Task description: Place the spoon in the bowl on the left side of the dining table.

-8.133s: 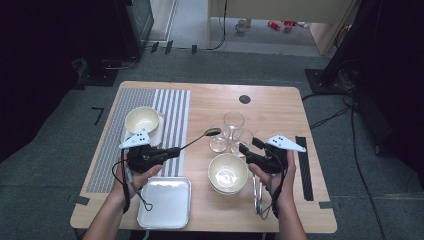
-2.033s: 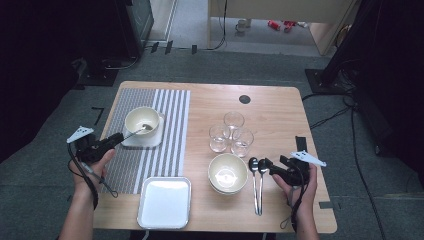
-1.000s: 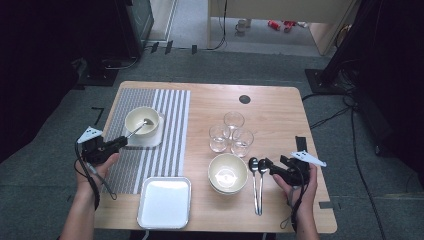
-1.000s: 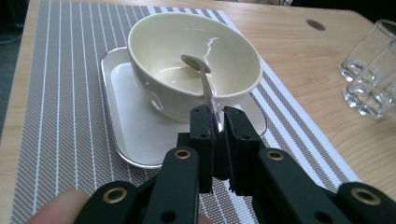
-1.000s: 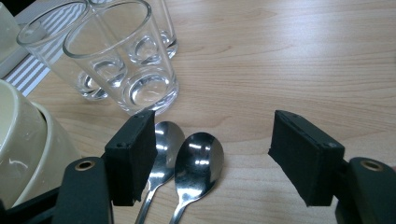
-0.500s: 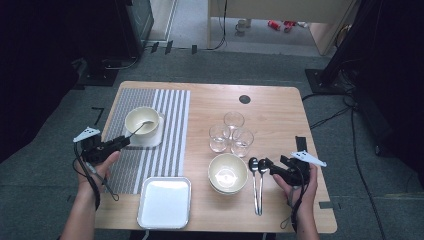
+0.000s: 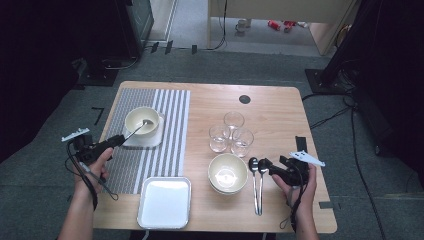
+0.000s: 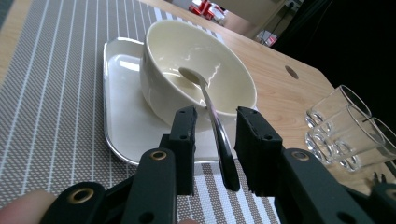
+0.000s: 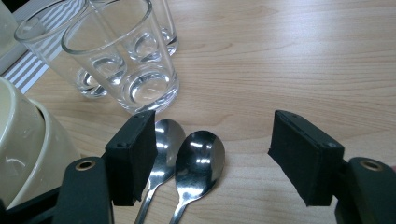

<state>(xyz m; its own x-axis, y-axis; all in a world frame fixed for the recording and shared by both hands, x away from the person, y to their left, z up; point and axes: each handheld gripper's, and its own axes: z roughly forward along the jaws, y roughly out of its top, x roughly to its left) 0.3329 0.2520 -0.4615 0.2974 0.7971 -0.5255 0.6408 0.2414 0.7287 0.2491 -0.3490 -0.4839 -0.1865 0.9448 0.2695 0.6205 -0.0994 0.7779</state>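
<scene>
Spoon (image 8: 215, 122) handle end hidden behind left gripper (image 8: 215, 136) jaw at 6 o'clock. Two spoons (image 9: 187, 163) handles cut off at bottom edge. Stacked bowls (image 9: 21, 140) cropped at 9 o'clock.

We hold a hand-held gripper in each hand, both forearms coming in from the near edge of the desk (image 7: 280, 102). Our left hand-held gripper (image 7: 118, 140) sits out past the desk's left edge, pointing forward and to the right, its jaws standing slightly apart with a gap between the pads. Our right hand-held gripper (image 7: 263, 164) rests low near the desk's right front, pointing left, its jaws spread wide. Both wrists are level, with cables trailing back along our arms.
</scene>
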